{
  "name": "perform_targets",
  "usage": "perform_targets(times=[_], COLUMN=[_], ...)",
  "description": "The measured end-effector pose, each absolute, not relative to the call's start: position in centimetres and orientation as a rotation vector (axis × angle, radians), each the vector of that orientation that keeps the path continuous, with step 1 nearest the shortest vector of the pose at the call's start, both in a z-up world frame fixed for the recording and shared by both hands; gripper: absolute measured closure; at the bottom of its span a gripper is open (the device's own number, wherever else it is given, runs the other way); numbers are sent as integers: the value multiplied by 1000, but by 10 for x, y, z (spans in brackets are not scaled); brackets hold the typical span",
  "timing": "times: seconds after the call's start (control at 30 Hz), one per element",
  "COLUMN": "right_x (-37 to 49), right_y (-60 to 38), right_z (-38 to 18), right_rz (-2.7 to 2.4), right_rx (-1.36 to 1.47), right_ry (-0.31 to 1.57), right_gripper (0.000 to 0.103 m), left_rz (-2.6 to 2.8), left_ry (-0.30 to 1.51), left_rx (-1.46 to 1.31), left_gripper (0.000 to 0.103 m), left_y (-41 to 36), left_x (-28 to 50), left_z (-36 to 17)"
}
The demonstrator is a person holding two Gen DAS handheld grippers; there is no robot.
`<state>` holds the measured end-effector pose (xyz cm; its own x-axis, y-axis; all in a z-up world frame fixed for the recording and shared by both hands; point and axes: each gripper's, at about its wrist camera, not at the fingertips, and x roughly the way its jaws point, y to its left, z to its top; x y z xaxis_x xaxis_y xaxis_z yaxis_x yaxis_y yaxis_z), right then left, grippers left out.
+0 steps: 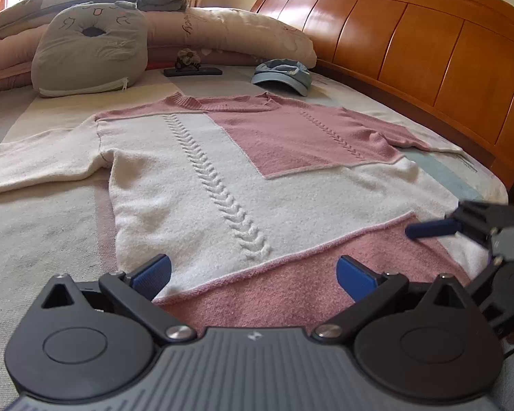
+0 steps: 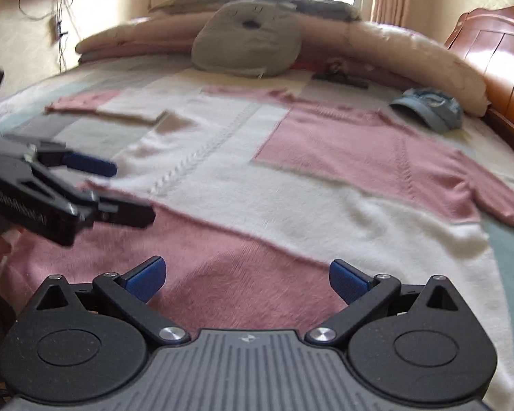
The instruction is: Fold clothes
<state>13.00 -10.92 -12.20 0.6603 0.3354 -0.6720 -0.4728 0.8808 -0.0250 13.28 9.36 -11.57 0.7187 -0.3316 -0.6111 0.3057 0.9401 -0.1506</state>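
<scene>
A pink and white knit sweater [image 1: 195, 171] lies spread flat on the bed, front up, both sleeves out to the sides, hem nearest me. My left gripper [image 1: 253, 272] is open just above the pink hem band, nothing between its blue pads. The right gripper [image 1: 438, 227] shows at the right edge of the left wrist view, over the hem's right end. In the right wrist view the same sweater [image 2: 291, 185] fills the middle. My right gripper [image 2: 248, 277] is open over the pink hem. The left gripper [image 2: 120, 188] reaches in from the left, fingers apart.
A grey cat-face cushion [image 1: 92, 51] and stacked pillows [image 1: 243, 34] lie beyond the collar. A blue cap [image 1: 282, 75] and a dark phone [image 1: 192, 72] rest near the neckline. The wooden headboard [image 1: 428, 44] runs along the right side. A patchwork bed sheet [image 1: 34, 239] lies under it all.
</scene>
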Motion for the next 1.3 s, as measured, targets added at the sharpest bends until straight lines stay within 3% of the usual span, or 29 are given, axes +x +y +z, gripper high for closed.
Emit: perform_targets(times=[0.23, 0.7, 0.83, 1.3], right_x=[81, 89, 124, 189], right_y=[-134, -175, -197, -251], right_z=[-126, -117, -99, -115], right_rz=[422, 323, 241, 157], right_rx=[-200, -101, -39, 31], right_ry=[717, 735, 664, 721], right_gripper=[0, 0, 0, 0], left_rz=[-364, -408, -422, -424], left_ry=[672, 650, 648, 663], left_rx=[-25, -3, -5, 12], left_gripper=[1, 1, 1, 1], left_y=[87, 66, 61, 51], left_x=[132, 132, 134, 143], left_z=[-113, -106, -105, -110])
